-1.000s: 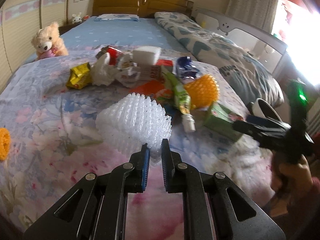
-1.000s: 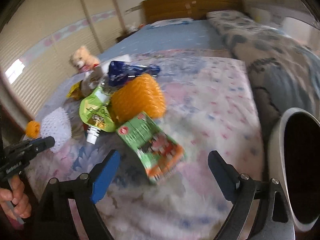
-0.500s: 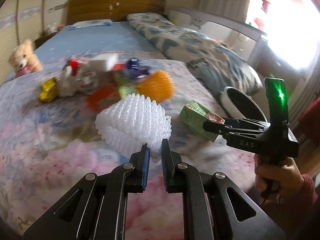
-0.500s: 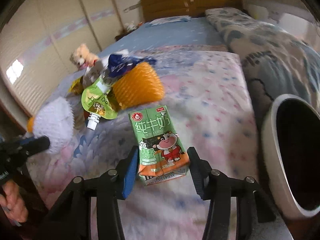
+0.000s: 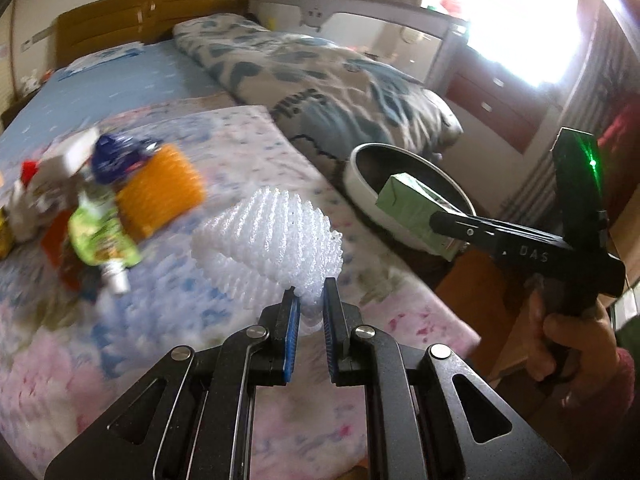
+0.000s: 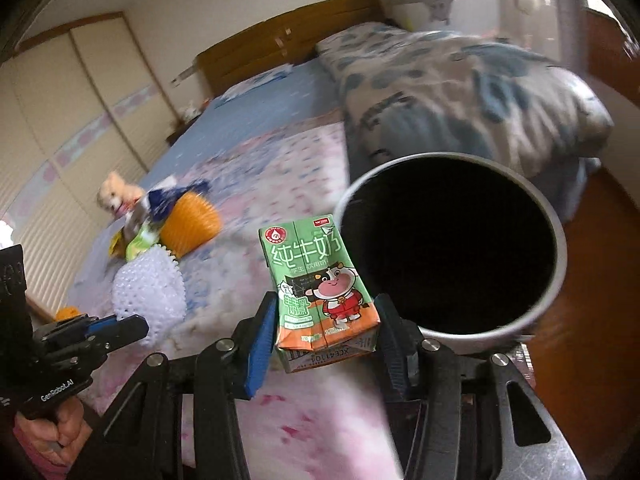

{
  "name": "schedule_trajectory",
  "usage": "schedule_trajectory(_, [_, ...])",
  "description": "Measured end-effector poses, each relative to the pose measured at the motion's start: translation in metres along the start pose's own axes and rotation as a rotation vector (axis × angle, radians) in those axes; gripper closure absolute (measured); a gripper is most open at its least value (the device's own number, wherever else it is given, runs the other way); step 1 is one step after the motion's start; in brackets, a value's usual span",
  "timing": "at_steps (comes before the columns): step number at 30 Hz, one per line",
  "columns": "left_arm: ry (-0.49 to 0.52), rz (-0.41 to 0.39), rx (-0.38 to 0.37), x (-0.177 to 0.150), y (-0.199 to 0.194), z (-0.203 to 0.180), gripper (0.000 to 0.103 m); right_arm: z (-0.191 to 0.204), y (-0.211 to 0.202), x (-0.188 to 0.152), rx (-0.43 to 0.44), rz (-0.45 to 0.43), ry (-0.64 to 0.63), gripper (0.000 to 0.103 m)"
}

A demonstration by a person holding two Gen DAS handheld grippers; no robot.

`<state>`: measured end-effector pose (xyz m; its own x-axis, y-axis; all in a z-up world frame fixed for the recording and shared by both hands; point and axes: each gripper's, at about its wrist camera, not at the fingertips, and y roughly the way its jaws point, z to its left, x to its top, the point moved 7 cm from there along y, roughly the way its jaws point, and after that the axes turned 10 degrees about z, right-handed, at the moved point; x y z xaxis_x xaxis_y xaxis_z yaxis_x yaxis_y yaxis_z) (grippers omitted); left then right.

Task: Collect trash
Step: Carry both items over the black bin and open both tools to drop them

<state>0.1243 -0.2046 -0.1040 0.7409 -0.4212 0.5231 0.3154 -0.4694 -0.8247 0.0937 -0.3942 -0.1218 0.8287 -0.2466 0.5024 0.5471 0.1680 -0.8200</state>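
The left gripper [image 5: 308,304] has its jaws drawn nearly together, pinching the lower edge of a white foam fruit net [image 5: 272,248] that stands up just above centre of the left wrist view. The right gripper [image 6: 324,320] has its jaws set wider and clamped on the two sides of a green milk carton [image 6: 320,284], held upright at centre frame of the right wrist view, just left of the dark mouth of a white-rimmed trash bin [image 6: 560,276]; in the left wrist view the carton [image 5: 408,204] overlaps the bin's [image 5: 360,168] opening at centre right. Behind both lies a bed [image 5: 224,136] with a pink and blue flowered sheet. At the left of the left wrist view a blurred litter pile sits on it: an orange foam net [image 5: 160,188], a green spouted pouch [image 5: 100,232] and a blue wrapper [image 5: 116,156]. A folded blue-patterned quilt [image 5: 332,80] lies at upper centre, a wooden headboard [image 5: 152,8] at upper left, a bright window [image 5: 520,20] at upper right.
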Motion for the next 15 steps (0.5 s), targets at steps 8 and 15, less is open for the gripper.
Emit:
schedule_trajectory(8, [0.065,0.035,-0.044,0.023,0.023,-0.034,0.093,-0.047,-0.015,0.004,-0.052,-0.023,0.074,0.054])
schedule_trajectory(15, [0.111,0.046,-0.069,0.048,0.04,-0.06,0.093,-0.071,-0.019,0.014,-0.081,-0.033,0.109,0.054])
